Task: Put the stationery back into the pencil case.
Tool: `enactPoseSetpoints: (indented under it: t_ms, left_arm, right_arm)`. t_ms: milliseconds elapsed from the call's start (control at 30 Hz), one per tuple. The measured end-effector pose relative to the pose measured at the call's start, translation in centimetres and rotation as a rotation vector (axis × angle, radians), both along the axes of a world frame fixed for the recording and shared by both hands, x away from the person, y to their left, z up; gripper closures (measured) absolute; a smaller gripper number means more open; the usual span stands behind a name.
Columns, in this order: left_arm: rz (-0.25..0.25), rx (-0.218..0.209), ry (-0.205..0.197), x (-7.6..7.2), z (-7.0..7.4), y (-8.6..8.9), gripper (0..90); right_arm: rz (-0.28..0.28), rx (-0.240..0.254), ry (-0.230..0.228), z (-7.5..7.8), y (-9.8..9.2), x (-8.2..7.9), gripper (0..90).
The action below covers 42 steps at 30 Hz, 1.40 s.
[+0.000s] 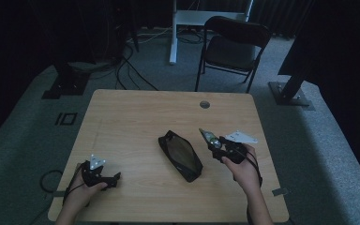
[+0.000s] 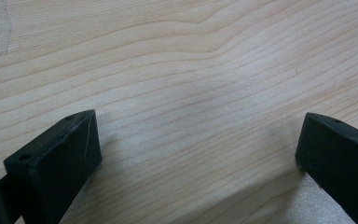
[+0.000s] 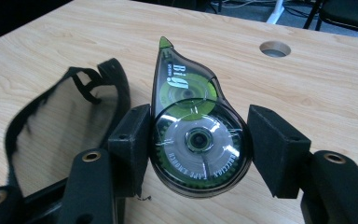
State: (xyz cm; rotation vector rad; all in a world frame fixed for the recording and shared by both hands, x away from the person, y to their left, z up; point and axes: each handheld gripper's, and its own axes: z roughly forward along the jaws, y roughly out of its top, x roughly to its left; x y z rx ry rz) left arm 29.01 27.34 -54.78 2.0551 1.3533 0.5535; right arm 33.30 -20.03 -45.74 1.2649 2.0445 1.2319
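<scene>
Gripping correction tape dispenser (image 3: 198, 140), green label, lettering unreadable.

The pale wooden surface (image 1: 136, 122) has a round cable hole (image 1: 205, 104) near its far edge. Beyond it, on the grey carpet (image 1: 28, 131), stands a dark folding chair (image 1: 234, 47), with the white leg of another desk (image 1: 173, 33) to its left. Black cables (image 1: 126, 65) trail across the floor at the far left, beside a dark stand base (image 1: 68, 84).
</scene>
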Motion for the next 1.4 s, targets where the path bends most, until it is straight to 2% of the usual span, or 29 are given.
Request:
enactPoseSetpoints:
  t_ms: [200, 533, 800, 1167, 1233, 1400]
  left_arm:
    - [0.0, 0.0, 0.0, 0.0, 0.0, 0.0, 0.2]
    - [0.001, -0.002, -0.001, 0.0, 0.0, 0.0, 0.2]
    - [0.001, -0.001, -0.002, 0.0, 0.0, 0.0, 0.2]
    - [0.001, -0.001, -0.003, 0.0, 0.0, 0.0, 0.2]
    - [0.001, -0.001, -0.003, 0.0, 0.0, 0.0, 0.2]
    - [0.0, 0.0, -0.001, 0.0, 0.0, 0.0, 0.2]
  right_arm:
    - [0.013, 0.011, -0.011, 0.6, 1.2, -0.5, 41.3]
    - [0.049, 0.024, 0.001, 0.9, 4.2, -0.7, 41.3]
    - [0.024, 0.028, 0.005, 0.8, 7.0, -0.6, 41.3]
    - [-0.002, 0.054, 0.04, -0.4, 9.7, -0.7, 41.3]
    - [-0.007, 0.046, 0.037, -0.6, 10.0, -0.7, 41.2]
    - [-0.001, 0.083, 0.065, -1.2, 10.5, -0.8, 41.2]
